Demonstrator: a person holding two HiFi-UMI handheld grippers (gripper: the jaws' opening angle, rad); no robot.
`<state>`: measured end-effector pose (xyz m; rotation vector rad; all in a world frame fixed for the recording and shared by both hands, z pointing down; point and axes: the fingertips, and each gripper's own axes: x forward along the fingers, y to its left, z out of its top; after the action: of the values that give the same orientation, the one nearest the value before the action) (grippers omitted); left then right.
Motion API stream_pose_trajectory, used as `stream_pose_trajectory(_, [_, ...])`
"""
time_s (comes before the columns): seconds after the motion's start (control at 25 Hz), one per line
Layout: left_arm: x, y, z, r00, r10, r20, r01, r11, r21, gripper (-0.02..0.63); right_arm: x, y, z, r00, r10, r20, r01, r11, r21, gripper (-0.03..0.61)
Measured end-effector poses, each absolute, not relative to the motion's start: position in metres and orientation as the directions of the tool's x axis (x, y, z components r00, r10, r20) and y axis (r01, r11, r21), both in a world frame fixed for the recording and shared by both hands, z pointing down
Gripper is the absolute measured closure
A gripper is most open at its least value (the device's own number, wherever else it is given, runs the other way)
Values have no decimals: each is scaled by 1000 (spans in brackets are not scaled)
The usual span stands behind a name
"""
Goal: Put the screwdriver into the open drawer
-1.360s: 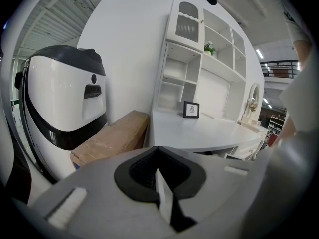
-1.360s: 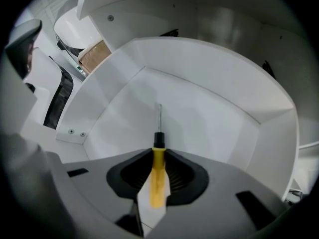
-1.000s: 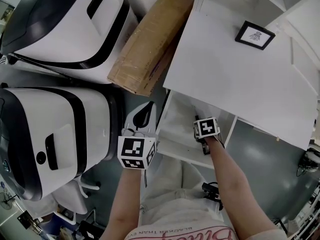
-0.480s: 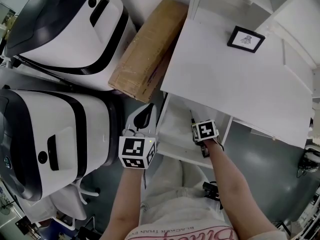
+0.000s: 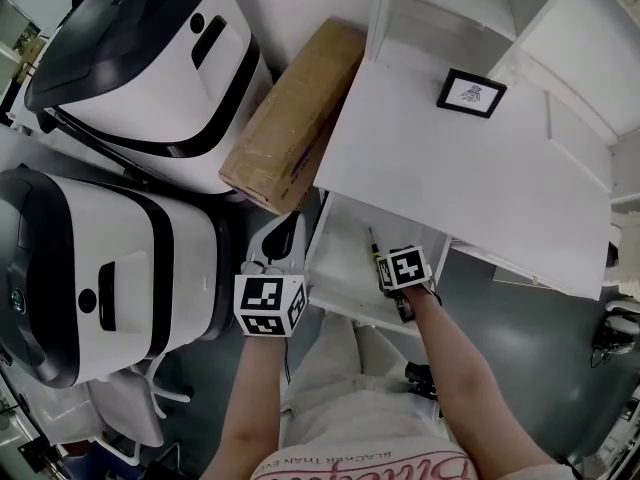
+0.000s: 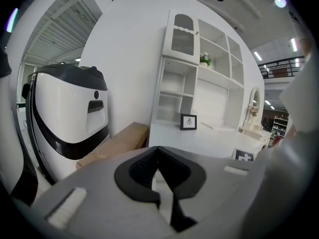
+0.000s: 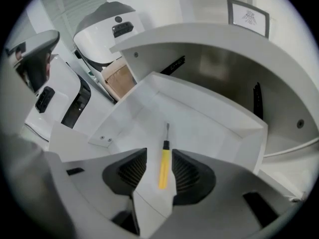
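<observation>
A yellow-handled screwdriver (image 7: 164, 163) lies flat on the floor of the open white drawer (image 7: 209, 108), its tip pointing toward the drawer's back. My right gripper (image 7: 160, 172) hangs above it, pointing steeply down, with its jaws open and nothing pressed between the pads. In the head view the screwdriver (image 5: 374, 248) shows just left of the right gripper (image 5: 392, 273), inside the drawer (image 5: 340, 306). My left gripper (image 5: 288, 230) is held to the left of the drawer, outside it. Its jaws meet at the tips with nothing in them, as the left gripper (image 6: 158, 152) view shows.
The drawer sticks out from under a white desk top (image 5: 470, 178) that bears a small framed picture (image 5: 472, 93). A long cardboard box (image 5: 290, 118) leans at the desk's left. Two large white and black machines (image 5: 130, 58) (image 5: 90, 268) fill the left side.
Both grippers have risen. The right one has lifted away from the drawer floor, and the screwdriver now lies uncovered beside it. The head view has shifted so the desk sits lower.
</observation>
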<state>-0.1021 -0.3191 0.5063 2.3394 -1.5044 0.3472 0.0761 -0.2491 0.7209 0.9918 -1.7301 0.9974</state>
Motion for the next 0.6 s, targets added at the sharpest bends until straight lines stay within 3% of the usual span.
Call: stream_pose_trajectory(0.6, [-94,-296,454,369,-879,303,-929,-347,128,604,92,-256,633,-334,-380,863,-899,404,-169,488])
